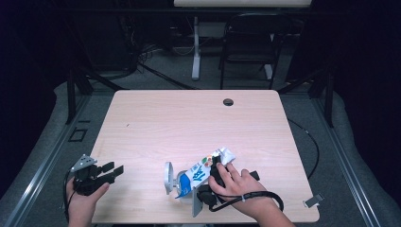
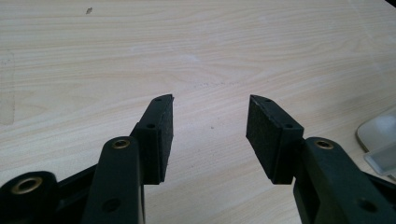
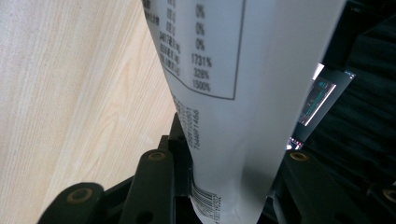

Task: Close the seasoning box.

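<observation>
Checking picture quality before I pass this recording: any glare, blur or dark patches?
High view: table evenly lit, surroundings near black, pouch small and soft. Left gripper view: sharp wood grain, open left gripper crisp. Right gripper view: the pouch sits very close, its print slightly blurred, dark at the right.

In the high view, lower centre, the person's right hand (image 1: pixel 236 182) covers most of the black two-jaw right gripper (image 1: pixel 213 176), and its pads cannot be made out against the white-and-blue printed foil pouch (image 1: pixel 201 172). In the right gripper view the pouch runs off the top edge and hides both pads. At the right edge of the left gripper view, a pale grey plastic piece (image 2: pixel 380 140) is cut off.
</observation>
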### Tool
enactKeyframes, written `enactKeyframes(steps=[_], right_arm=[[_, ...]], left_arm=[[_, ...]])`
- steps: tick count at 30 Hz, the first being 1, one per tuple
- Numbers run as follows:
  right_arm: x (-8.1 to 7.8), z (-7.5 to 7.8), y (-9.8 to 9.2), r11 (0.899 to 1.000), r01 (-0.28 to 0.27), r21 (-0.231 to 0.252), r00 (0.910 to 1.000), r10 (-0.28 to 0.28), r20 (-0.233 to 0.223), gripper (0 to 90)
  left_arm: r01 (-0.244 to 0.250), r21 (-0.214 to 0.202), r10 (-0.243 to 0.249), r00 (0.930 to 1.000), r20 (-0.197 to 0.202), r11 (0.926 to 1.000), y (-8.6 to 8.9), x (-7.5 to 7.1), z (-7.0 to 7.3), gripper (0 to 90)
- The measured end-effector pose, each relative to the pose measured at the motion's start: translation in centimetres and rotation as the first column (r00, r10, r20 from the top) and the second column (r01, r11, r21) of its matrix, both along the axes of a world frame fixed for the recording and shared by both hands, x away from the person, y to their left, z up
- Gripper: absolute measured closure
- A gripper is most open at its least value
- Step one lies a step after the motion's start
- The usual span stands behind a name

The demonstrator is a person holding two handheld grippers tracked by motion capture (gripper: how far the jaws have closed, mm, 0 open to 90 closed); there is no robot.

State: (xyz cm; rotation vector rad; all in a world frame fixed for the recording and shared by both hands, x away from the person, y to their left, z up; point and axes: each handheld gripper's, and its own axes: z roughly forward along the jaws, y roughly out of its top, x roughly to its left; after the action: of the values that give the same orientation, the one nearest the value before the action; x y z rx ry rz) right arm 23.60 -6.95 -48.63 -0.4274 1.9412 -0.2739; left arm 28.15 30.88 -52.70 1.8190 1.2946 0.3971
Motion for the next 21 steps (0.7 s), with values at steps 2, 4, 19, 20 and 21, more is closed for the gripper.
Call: enactKeyframes(steps=[2, 4, 19, 20, 21], right_arm=[[0.01, 0.01, -0.02, 1.0, -0.001, 0.004, 1.0, 0.001, -0.005, 68.2], [0.01, 0.01, -0.01, 1.0, 0.0, 0.003, 1.0, 0.0, -0.006, 68.4], [-0.1, 0.07, -0.05, 1.0, -0.009, -0.003, 1.0, 0.009, 0.001, 69.5], [-0.09, 0.07, -0.06, 1.0, -0.011, 0.0, 0.9999, 0.011, 0.0, 69.6], [-0.12, 0.13, -0.04, 1.0, -0.006, -0.01, 1.0, 0.006, 0.004, 69.7]], left_arm=[[0.0, 0.0, 0.0, 1.0, 0.0, 1.0, 0.0, 0.0, 0.0, 51.6], [0.0, -0.001, 0.0, 1.0, 0.0, 1.0, 0.0, -0.01, 0.01, 51.6], [-0.003, -0.002, 0.003, 1.0, -0.006, 1.0, 0.15, 0.02, -0.07, 51.6], [-0.003, -0.001, 0.003, 1.0, -0.006, 1.0, 0.15, 0.02, -0.07, 51.6], [-0.002, -0.001, 0.002, 1.0, -0.006, 1.0, 0.14, 0.02, -0.06, 51.6]])
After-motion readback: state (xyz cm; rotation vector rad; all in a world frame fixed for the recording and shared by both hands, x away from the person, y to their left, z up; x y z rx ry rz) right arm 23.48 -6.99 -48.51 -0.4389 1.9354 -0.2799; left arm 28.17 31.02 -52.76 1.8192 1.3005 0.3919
